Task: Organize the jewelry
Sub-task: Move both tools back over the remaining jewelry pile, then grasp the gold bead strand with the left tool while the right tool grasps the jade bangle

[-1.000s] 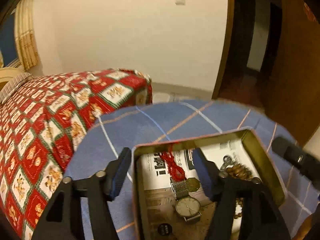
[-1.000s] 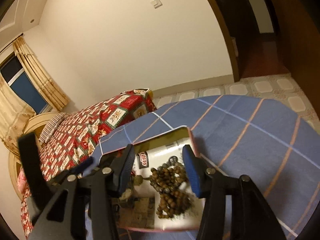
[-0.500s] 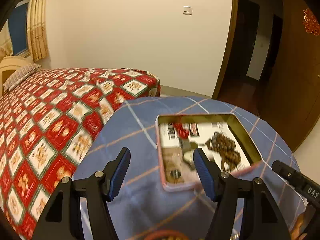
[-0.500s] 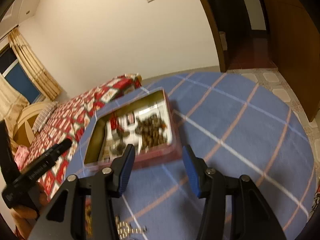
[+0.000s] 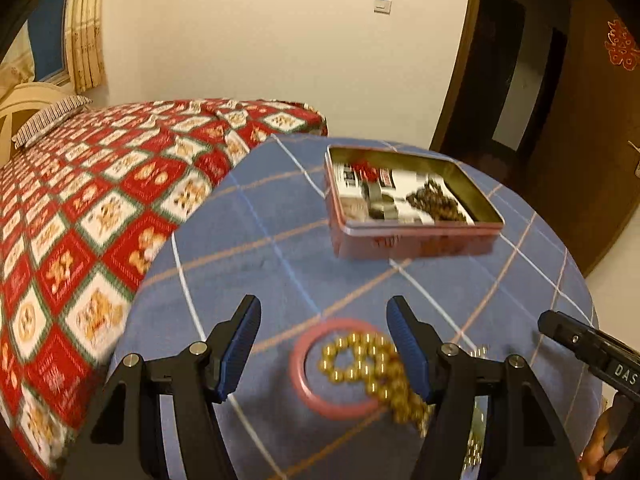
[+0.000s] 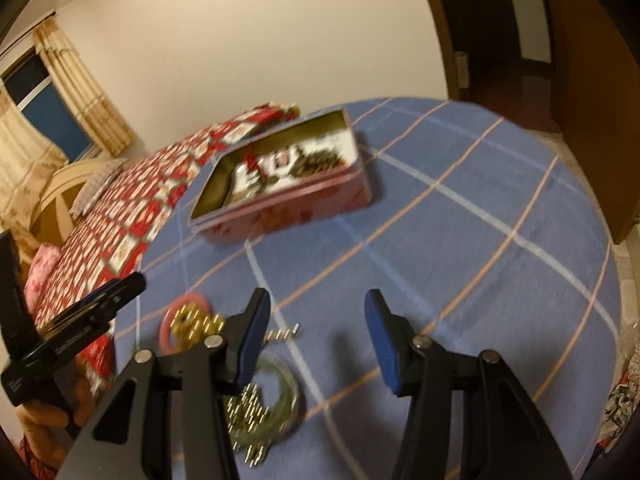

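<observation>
Left gripper (image 5: 323,344): jaws are being held wide apart, nothing between them. It is being aimed down at a pink bangle (image 5: 335,368) lying flat on the desk (image 5: 256,240), with a gold bead chain (image 5: 372,368) heaped partly inside the ring and trailing over its right rim. The right pad is being seen over part of the chain; contact cannot be told because of blur.

Right gripper (image 6: 316,336): jaws are likewise being held released and empty, over bare blue checked cloth. Just left of and below its left finger, a green bangle (image 6: 280,404) is being seen with a second gold chain (image 6: 246,412) piled across it. The pink bangle (image 6: 182,322) and its chain are lying further left.

An open tin (image 5: 412,204) is standing well apart from both grippers, toward the far edge of the desk. A dark bead bracelet (image 5: 434,202), a red item (image 5: 366,170) and something watch-like are already lying inside it; detail is blurred. A bed (image 5: 100,184) is bordering the desk on the left.

Step judged: a fresh pick is being set up, with some pieces stowed and two bangles and two chains still loose. Next move is judged to call for lowering the left gripper onto the chain or bangle rim and pinching only one piece, since the two are being overlapped and may be dragged together.
</observation>
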Available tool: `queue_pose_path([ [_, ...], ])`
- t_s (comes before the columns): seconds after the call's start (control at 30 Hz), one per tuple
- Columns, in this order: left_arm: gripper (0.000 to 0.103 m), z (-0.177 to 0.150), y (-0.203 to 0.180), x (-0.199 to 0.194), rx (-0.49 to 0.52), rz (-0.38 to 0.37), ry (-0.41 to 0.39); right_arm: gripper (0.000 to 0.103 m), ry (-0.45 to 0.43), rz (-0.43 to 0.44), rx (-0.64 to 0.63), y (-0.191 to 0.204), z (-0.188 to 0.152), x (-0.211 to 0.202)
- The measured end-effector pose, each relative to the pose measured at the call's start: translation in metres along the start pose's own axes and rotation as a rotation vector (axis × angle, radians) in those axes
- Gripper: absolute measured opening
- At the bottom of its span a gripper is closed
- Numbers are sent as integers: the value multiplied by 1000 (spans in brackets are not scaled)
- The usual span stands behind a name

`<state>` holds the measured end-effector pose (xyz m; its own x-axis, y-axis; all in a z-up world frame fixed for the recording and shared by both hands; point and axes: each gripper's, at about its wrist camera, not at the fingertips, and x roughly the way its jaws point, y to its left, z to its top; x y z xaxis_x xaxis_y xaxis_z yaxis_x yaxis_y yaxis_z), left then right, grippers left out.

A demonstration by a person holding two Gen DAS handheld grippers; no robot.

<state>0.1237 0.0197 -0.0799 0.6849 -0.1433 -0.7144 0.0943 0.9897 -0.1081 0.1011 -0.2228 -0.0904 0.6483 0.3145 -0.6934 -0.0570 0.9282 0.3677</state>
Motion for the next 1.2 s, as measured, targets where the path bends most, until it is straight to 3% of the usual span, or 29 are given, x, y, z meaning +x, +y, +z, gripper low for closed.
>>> queue_pose_path([
  [0.1, 66, -13, 1, -4, -6, -11, 14, 59, 31, 32, -16, 6, -12, 0],
  [0.43, 66, -40, -6, -10, 51, -16, 33, 59, 38, -2, -76, 21, -30, -1],
  [0.6, 66, -41, -12, -7, 58, -53, 34, 44, 89, -33, -116, 27, -36, 13],
  [0.9, 66, -38, -32, 8, 114, -50, 48, 34, 167, -88, -152, 30, -43, 30],
  [0.97, 66, -38, -35, 13, 120, -50, 61, 30, 162, -90, -154, 30, -43, 29],
  [1.0, 66, -38, -36, 15, 122, -52, 64, 21, 163, -87, -153, 29, -43, 29],
  [1.07, 66, -37, -40, 18, 129, -58, 68, 15, 165, -96, -158, 28, -45, 29],
  [1.2, 66, -37, -43, 26, 146, -32, 67, 15, 136, -80, -123, 23, -43, 20],
])
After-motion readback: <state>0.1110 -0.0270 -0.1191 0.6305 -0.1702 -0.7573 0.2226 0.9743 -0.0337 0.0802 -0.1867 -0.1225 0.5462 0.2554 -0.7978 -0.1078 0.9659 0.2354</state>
